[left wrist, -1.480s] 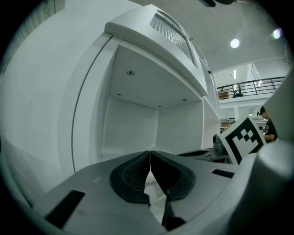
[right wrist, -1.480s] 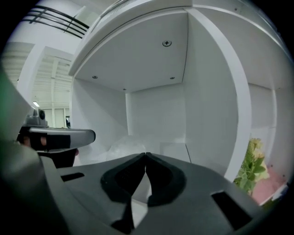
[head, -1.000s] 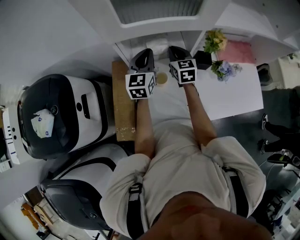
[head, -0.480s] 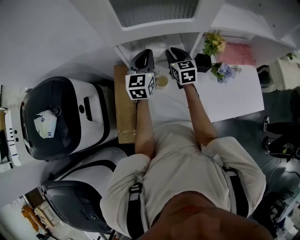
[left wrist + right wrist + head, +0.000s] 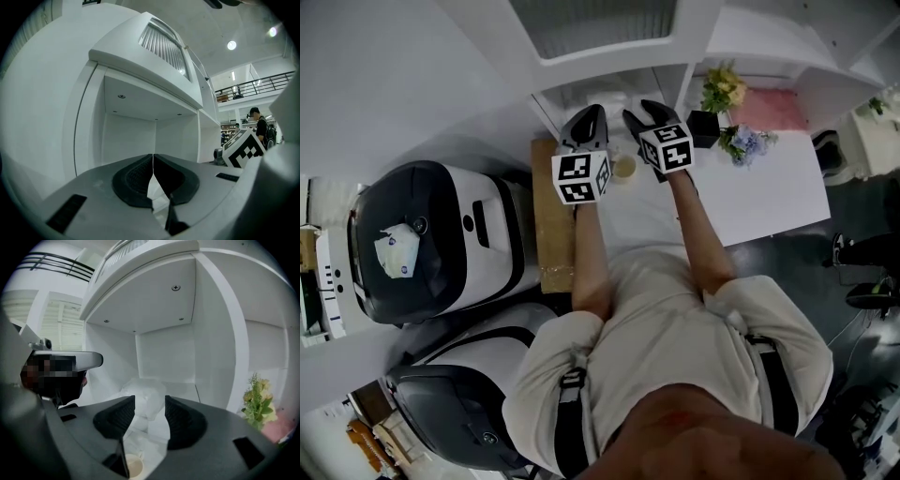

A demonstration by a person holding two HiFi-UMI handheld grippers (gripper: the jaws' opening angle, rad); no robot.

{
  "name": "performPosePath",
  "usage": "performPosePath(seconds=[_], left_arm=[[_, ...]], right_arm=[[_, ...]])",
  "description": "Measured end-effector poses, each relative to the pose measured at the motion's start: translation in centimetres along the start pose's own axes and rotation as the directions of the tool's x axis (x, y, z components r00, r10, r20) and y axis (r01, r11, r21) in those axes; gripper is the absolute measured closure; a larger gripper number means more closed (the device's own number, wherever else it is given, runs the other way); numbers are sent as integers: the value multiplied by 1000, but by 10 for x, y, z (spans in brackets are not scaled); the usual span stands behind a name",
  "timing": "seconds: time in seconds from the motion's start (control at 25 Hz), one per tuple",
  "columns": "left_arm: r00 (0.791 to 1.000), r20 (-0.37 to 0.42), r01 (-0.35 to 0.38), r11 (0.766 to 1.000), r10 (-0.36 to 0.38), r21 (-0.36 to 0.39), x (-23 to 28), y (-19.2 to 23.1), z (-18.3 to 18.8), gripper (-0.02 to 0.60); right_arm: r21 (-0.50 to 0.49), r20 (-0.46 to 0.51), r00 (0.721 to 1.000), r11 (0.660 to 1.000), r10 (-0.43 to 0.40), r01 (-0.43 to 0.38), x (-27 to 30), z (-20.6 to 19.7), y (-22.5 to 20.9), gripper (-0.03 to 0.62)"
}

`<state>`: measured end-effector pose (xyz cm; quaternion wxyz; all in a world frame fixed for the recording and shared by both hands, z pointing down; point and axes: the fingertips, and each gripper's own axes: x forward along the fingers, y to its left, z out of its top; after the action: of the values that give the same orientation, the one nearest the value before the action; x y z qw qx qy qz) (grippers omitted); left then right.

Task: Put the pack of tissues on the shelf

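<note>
The pack of tissues (image 5: 143,398), white and soft in clear wrap, lies on the floor of the white shelf compartment (image 5: 164,352). My right gripper (image 5: 150,411) points at it, jaws opening; the pack shows through the gap just ahead of the pads, which do not press on it. In the head view the pack (image 5: 615,97) is a pale shape inside the shelf opening, beyond the right gripper (image 5: 641,109). The left gripper (image 5: 588,120) hovers beside it, to the left. In its own view the left gripper (image 5: 153,165) is shut, pads touching, nothing held.
A small cream cup (image 5: 624,167) stands on the white table (image 5: 769,192) below the grippers. Potted flowers (image 5: 724,86) and a pink item (image 5: 772,105) sit right of the shelf divider. A brown board (image 5: 551,220) and black-and-white machines (image 5: 441,234) are at the left.
The right gripper's jaws have parted from a shut grip. Both grippers stay at the shelf opening; the left has barely moved.
</note>
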<state>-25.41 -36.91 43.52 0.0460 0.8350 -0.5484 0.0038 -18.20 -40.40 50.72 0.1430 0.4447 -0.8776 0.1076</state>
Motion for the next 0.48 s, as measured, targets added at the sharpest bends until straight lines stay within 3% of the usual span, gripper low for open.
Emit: performPosePath(seconds=[0.48], left_arm=[[1000, -1, -31, 999, 31, -9, -38, -14, -6, 569]], right_arm=[[-14, 38, 999, 1000, 8, -7, -39, 0, 16, 355]])
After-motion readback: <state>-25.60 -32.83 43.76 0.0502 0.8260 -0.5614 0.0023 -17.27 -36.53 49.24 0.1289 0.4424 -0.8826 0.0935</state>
